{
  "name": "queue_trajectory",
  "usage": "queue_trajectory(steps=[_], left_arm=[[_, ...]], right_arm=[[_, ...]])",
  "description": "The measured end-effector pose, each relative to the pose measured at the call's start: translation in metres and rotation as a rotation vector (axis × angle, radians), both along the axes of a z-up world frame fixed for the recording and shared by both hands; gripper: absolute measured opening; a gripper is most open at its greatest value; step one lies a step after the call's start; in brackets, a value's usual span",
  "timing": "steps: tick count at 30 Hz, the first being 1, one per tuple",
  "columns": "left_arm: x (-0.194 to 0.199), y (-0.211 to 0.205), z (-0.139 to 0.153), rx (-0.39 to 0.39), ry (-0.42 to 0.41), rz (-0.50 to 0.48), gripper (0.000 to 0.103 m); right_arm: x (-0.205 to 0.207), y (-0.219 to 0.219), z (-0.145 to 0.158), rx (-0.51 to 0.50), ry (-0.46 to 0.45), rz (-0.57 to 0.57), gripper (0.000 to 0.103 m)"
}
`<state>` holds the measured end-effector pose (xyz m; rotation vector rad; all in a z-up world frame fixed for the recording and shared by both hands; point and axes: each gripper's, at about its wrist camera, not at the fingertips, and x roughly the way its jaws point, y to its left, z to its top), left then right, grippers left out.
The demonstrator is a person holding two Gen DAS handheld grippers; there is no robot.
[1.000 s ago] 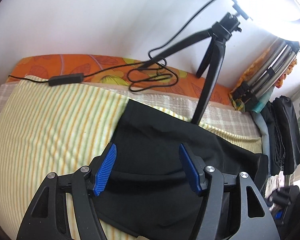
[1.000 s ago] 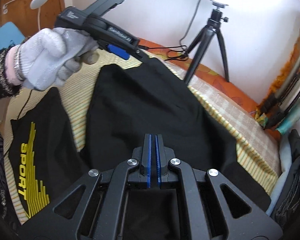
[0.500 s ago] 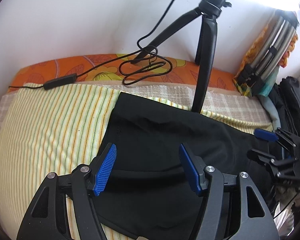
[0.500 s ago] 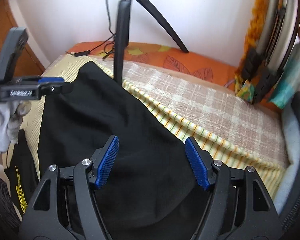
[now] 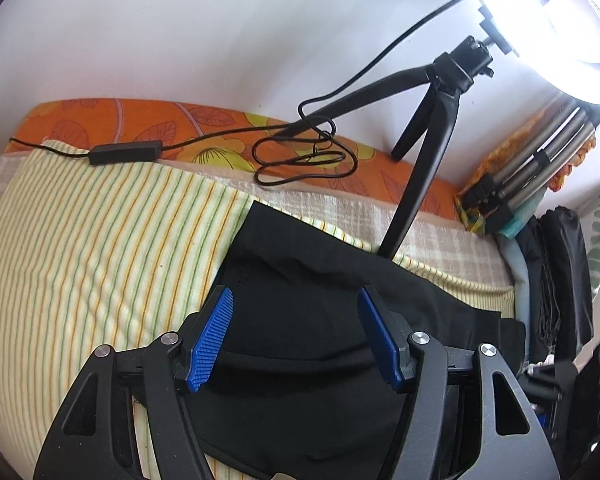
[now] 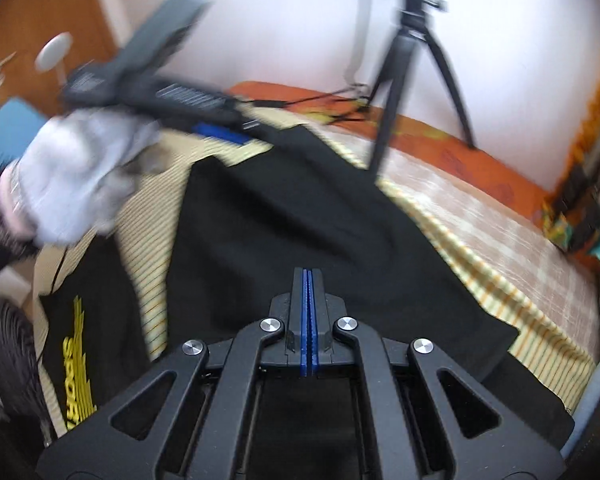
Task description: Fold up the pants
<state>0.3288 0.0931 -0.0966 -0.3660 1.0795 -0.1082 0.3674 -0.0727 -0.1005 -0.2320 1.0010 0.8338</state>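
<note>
Left wrist view: the left gripper (image 5: pixel 296 340) is hovering with its blue fingers spread wide, grasping nothing, over black pants (image 5: pixel 320 312) lying on a striped sheet (image 5: pixel 100 248), beside a tripod (image 5: pixel 420 184).

Right wrist view, blurred: the right gripper (image 6: pixel 308 320) is clenched tight above the pants (image 6: pixel 300 232); whether it is pinching cloth is unclear. A fold seems to be under way; next, the left gripper likely needs to grip an edge.

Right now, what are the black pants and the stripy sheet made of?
The pants look like soft matte knit fabric: they drape in gentle folds with no shine. The sheet looks like thin woven cotton, with printed or woven stripes and small wrinkles. Exact fibres can't be told from here.
</note>
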Motion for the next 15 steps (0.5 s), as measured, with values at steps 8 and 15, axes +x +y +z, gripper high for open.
queue_trajectory(steps=[8, 15], left_arm=[[-0.005, -0.010, -0.001, 0.012, 0.001, -0.029, 0.065], [-0.001, -0.012, -0.008, 0.008, 0.015, -0.033, 0.064]], right_arm=[[0.046, -0.038, -0.006, -0.056, 0.020, -0.096, 0.055], [0.087, -0.066, -0.036, -0.079, 0.153, -0.145, 0.055]])
